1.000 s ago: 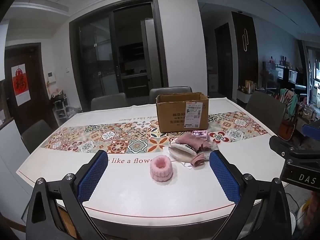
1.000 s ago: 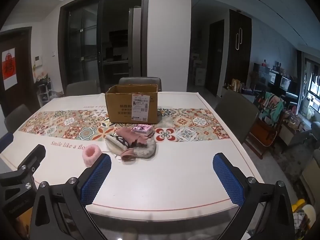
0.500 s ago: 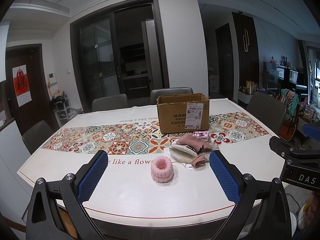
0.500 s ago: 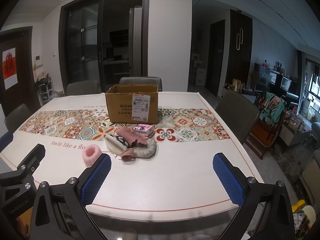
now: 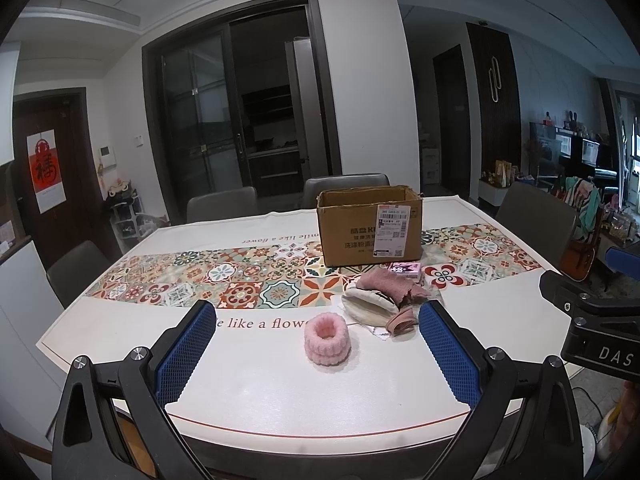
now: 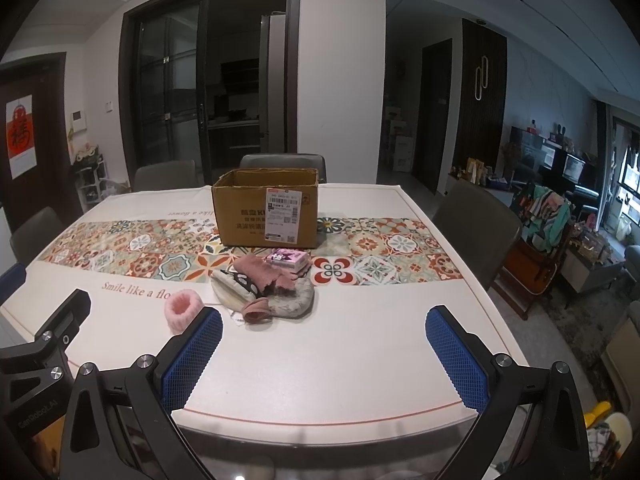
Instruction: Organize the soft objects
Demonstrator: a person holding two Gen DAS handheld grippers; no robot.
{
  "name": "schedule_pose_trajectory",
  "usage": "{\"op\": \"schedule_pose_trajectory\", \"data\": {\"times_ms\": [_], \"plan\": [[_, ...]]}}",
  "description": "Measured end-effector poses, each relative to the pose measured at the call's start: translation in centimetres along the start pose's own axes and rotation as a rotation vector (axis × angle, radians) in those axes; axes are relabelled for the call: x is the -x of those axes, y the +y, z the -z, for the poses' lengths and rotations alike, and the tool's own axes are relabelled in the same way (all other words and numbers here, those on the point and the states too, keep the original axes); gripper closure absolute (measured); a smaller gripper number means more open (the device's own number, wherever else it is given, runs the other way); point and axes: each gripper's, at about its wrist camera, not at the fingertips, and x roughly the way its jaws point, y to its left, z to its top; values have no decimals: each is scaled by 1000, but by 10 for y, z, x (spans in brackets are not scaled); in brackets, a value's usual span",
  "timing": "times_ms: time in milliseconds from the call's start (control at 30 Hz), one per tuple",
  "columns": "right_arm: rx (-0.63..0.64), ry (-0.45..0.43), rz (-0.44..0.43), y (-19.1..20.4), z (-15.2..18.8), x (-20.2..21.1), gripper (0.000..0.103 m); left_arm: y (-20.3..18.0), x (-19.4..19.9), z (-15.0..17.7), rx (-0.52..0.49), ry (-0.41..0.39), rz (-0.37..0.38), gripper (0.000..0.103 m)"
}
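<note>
A fluffy pink band [image 5: 327, 341] [image 6: 182, 308] lies on the white table, just ahead of my left gripper [image 5: 316, 316], which is open and empty. To its right sits a small heap of soft things [image 5: 384, 300] [image 6: 264, 288]: a pink knit piece, a cream pouch and a dusty-pink band. A small pink packet [image 6: 287, 258] rests behind the heap. An open cardboard box [image 5: 370, 224] [image 6: 266, 208] stands behind them on the patterned runner. My right gripper [image 6: 324, 324] is open and empty, over the table's near edge, right of the heap.
Grey chairs [image 6: 476, 224] ring the table [image 6: 360, 340]. The runner [image 5: 240, 284] crosses the table's middle. Dark glass doors [image 5: 236, 120] stand behind. Cluttered furniture [image 6: 560, 208] fills the room at right.
Both views have shifted only slightly; the left gripper has risen or tilted a little, so the table sits lower in its view. Nothing on the table has moved.
</note>
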Motion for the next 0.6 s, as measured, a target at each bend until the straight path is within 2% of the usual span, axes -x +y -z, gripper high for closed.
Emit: {"op": "schedule_pose_trajectory", "data": {"times_ms": [600], "plan": [[0, 3, 2, 6, 0, -6, 0, 1, -2, 1, -3, 3, 1, 0]]}}
